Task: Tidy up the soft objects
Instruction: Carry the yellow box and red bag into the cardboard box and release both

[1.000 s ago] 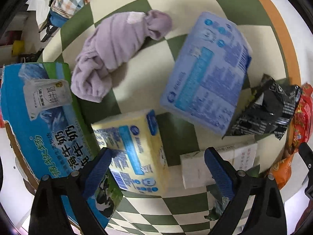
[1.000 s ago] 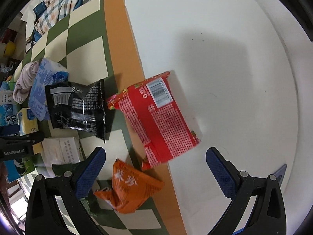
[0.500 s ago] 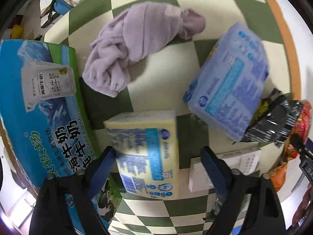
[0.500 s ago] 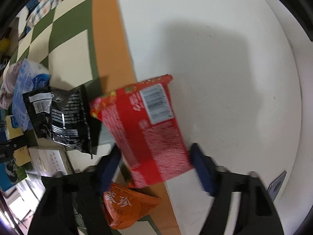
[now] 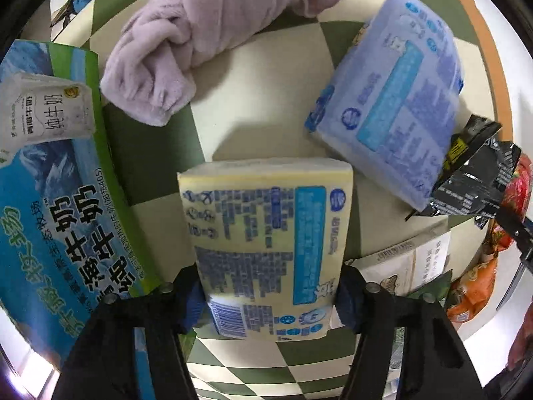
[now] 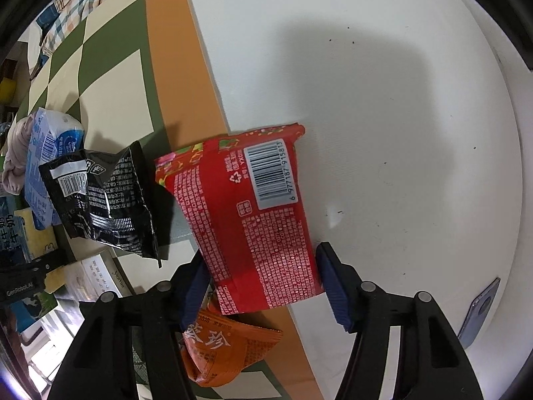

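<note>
Left wrist view, left to right
Milk carton (image 5: 50,200): blue and green box with Chinese lettering, filling the left edge of the frame.
Lilac towel (image 5: 206,36): bundled soft cloth, upper centre-left, lying on the green and cream checked cloth (image 5: 260,76); one end touches the milk carton.
Yellow tissue pack (image 5: 266,250): soft pack, printed side up, centre to lower centre, its near end between the fingers.
Left gripper (image 5: 266,296): partly closed; the blue pads (image 5: 344,300) sit against both sides of the yellow tissue pack's near end, gripping it.
Blue tissue pack (image 5: 396,100): soft pack, upper right, tilted, apart from the yellow one.
White box (image 5: 399,266): lower right, just beside the right-hand finger.
Black snack bag (image 5: 473,180): right edge, partly overlapping the blue tissue pack's lower corner.

Right wrist view, left to right
Blue tissue pack (image 6: 43,153) and lilac towel (image 6: 15,156): small, at the left edge.
Black snack bag (image 6: 100,200): crinkled, centre-left, barcode facing up.
Orange pouch (image 6: 226,350): bottom centre, below the red bag, Chinese characters showing.
Red snack bag (image 6: 256,220): centre, barcode at its upper right, lying across the orange border (image 6: 180,83) and the white tabletop (image 6: 399,100).
Right gripper (image 6: 263,283): partly closed; blue pads (image 6: 333,286) meet both edges of the red snack bag's near end, holding it.
Grey-blue flat object (image 6: 479,310): lower right edge; identity unclear.
</note>
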A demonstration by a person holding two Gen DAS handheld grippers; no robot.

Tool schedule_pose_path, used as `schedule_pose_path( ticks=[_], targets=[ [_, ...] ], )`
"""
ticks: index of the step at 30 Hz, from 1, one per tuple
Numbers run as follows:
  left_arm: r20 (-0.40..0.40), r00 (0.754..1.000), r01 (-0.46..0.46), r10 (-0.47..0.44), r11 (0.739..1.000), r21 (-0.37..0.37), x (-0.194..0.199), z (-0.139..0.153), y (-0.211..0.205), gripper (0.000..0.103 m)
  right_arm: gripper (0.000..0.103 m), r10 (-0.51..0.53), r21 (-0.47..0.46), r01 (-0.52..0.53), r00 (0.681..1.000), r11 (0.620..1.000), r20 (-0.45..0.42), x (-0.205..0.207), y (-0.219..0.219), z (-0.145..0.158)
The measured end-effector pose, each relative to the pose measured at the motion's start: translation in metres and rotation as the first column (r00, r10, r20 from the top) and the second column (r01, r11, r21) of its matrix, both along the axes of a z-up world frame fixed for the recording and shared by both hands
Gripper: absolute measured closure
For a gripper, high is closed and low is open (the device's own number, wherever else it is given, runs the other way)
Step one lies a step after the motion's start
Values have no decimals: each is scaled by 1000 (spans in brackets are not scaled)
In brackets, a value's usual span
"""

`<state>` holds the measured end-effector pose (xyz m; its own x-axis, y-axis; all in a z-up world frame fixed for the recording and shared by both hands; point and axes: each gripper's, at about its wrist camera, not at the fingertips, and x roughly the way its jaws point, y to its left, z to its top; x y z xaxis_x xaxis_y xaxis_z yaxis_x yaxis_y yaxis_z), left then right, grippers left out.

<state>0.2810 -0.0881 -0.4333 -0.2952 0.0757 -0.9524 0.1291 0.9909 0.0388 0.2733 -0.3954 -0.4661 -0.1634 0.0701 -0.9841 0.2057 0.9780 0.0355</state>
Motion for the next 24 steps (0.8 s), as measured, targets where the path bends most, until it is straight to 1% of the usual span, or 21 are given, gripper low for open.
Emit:
schedule_pose_path(
  ticks=[1,4,5,6,7,9,10,11,14,16,17,19,20,22,23,24],
  targets=[
    [9,1000,-1,1,1000,3,8,8,7,42,42,1,-4,-1,1000,1000,4,0,1,2],
    [45,999,-7,6,1000,17,-1,13,15,42,48,-17,-6,17,1000,1000,12,-3,3,-5],
    [54,999,-7,5,1000,22,-3,17,16,42,50,-23,-6,23,1000,1000,13,-7,4,3],
    [74,997,-6,4,1000,26,-7,23,22,42,51,-28,-9,28,1000,1000,14,-9,3,7],
    [84,996,-5,3,1000,26,-8,31,18,42,52,-34,-14,34,999,999,15,-11,3,6],
    [116,993,-12,10,1000,21,-17,46,28,42,53,-44,-22,45,999,999,26,-15,4,6],
    [131,991,-17,16,1000,11,-22,55,32,42,54,-50,-20,51,998,999,34,-17,5,6],
    [147,989,-23,23,1000,-4,-27,63,36,42,54,-56,-18,57,998,998,40,-16,2,17],
    [197,980,-27,34,999,-42,-48,90,54,42,54,-85,4,85,993,996,77,-25,5,30],
    [231,972,-25,42,997,-78,-62,106,70,42,54,-85,27,83,991,996,103,-31,12,43],
    [251,966,-30,57,994,-108,-75,120,81,42,54,-77,37,73,990,997,119,-34,20,51],
    [286,955,-32,73,989,-146,-97,149,93,42,54,-56,62,47,987,997,151,-42,39,70],
    [300,951,-35,81,987,-155,-100,158,99,42,54,-44,81,31,985,996,167,-47,48,98],
    [333,937,-46,104,983,-178,-118,188,126,42,54,-13,124,-12,980,992,198,-58,77,137],
    [347,931,-54,117,981,-185,-126,199,135,42,54,1,149,-33,978,988,211,-60,88,166],
    [365,921,-67,135,979,-192,-136,213,161,42,54,11,170,-50,975,984,221,-63,105,176]
  ],
)
